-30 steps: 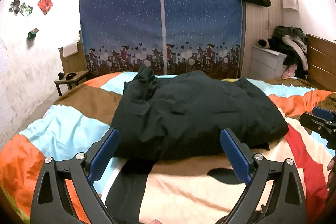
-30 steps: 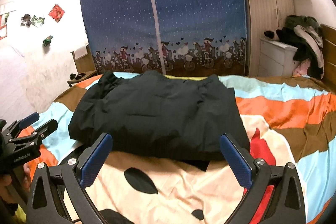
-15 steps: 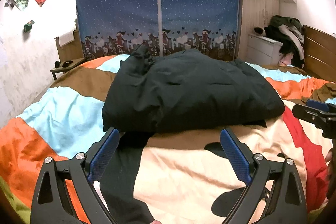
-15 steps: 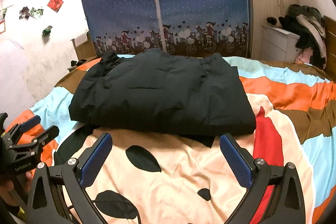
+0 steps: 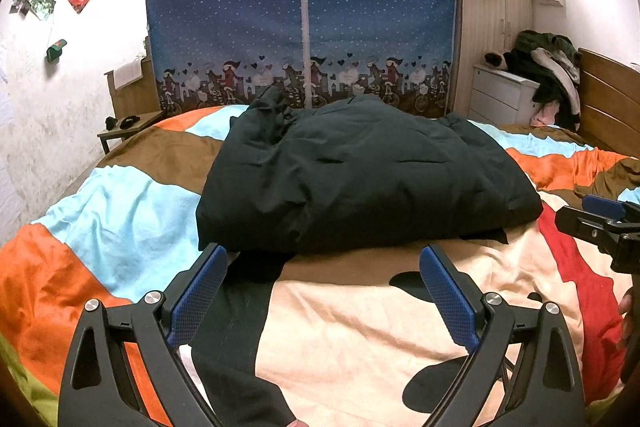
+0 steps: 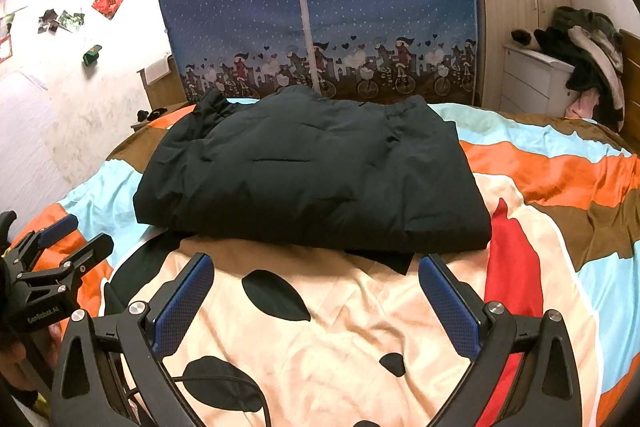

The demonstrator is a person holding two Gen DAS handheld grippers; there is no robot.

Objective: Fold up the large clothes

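A dark padded jacket point(image 5: 360, 171) lies folded in a thick bundle on the bed; it also shows in the right wrist view point(image 6: 316, 179). A dark flap sticks out under its near right edge point(image 6: 384, 259). My left gripper point(image 5: 324, 283) is open and empty, just short of the bundle's near left edge. My right gripper point(image 6: 316, 287) is open and empty, just short of the bundle's near right edge. Each gripper shows in the other's view: the right one point(image 5: 600, 223), the left one point(image 6: 52, 259).
The bed has a colourful striped cover point(image 5: 120, 211) with dark leaf shapes point(image 6: 276, 295). A blue fabric wardrobe point(image 5: 300, 11) stands behind the bed. A small side table point(image 5: 124, 127) is at the left. A white drawer unit point(image 5: 500, 95) piled with clothes point(image 5: 548, 67) is at the right.
Both grippers have drawn back and risen from the jacket's near edge. Both stay open. The jacket has not moved.
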